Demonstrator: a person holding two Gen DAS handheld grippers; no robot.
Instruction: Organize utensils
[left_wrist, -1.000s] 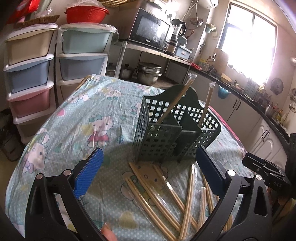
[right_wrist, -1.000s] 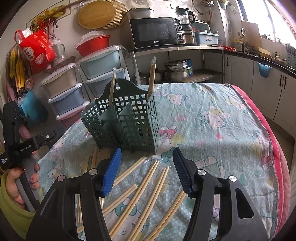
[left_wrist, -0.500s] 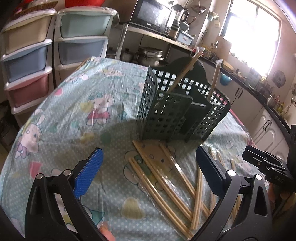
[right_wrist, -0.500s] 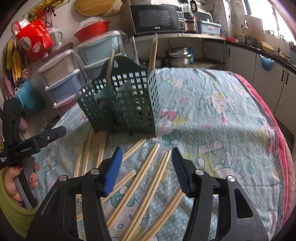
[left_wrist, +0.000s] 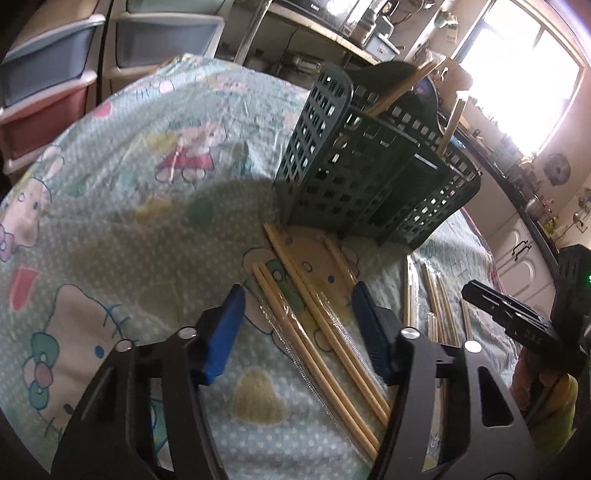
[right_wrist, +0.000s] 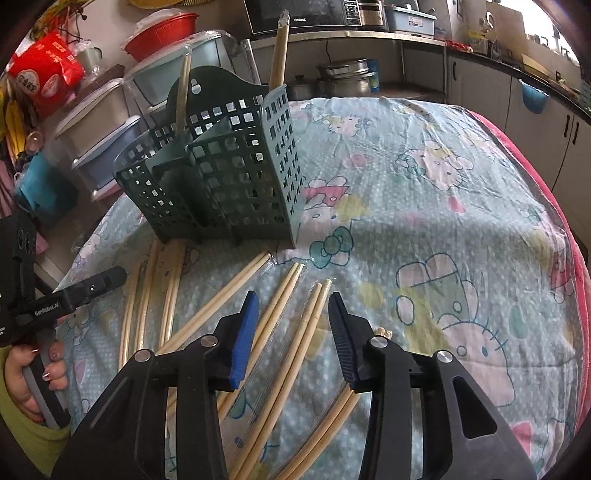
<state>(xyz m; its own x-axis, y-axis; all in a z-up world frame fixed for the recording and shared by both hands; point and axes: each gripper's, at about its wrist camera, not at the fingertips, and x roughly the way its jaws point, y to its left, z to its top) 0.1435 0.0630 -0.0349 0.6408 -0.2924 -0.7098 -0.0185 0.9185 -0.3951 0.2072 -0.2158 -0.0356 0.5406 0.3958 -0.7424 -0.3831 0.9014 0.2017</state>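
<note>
- Several wrapped chopstick pairs (right_wrist: 280, 314) lie scattered flat on the surface (right_wrist: 424, 206), just in front of the green utensil basket (right_wrist: 221, 184); two more pairs stand upright inside it, one tall pair (right_wrist: 277, 51) at the near corner, one (right_wrist: 182, 96) by the back panel.
- Basket upright on the cartoon-print cloth, split into compartments; in the left wrist view the basket (left_wrist: 369, 166) sits just beyond the loose pairs.
- Left gripper (left_wrist: 297, 332) released, blue pads (left_wrist: 221, 332) wide apart, low over two pairs (left_wrist: 314, 332) that run between its fingers; no contact visible.
- Right gripper (right_wrist: 291, 332) released too, pads (right_wrist: 243, 332) spread on either side of two pairs; grasping nothing.
- Left gripper body and the hand (right_wrist: 33, 373) holding it show at the left edge of the right wrist view.
- Behind: stacked plastic drawers (right_wrist: 107, 110), microwave (right_wrist: 306, 14), red bowl (right_wrist: 159, 37), metal pots (right_wrist: 343, 77) on a low shelf.
</note>
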